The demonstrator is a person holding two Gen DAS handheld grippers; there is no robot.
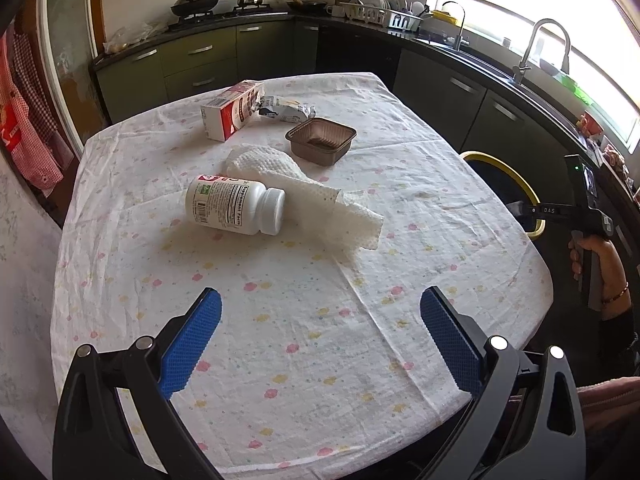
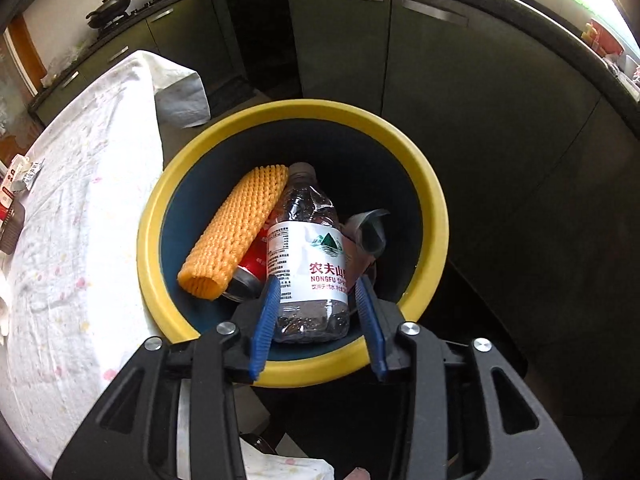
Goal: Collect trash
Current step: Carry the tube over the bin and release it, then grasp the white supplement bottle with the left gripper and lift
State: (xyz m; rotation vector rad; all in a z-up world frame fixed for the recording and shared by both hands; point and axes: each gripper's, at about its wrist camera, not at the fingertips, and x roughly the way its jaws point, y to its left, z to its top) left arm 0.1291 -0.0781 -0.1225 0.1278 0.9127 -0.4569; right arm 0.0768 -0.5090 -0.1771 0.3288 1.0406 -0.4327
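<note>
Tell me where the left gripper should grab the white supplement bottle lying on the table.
Grip the supplement bottle across its labelled body, not the narrower cap, which points right. It lies on its side beside the paper towel, so bring the open left gripper down from above, one finger either side of the body.

Table [image 1: 304, 340] covered in a wrinkled floral cloth. On it lay a white supplement bottle [image 1: 234, 210] on its side, touching a white foam net sleeve [image 1: 304, 192]; farther back a brown tray [image 1: 320, 140], a carton [image 1: 230, 114], and possibly a crumpled wrapper [image 1: 286, 110].
</note>
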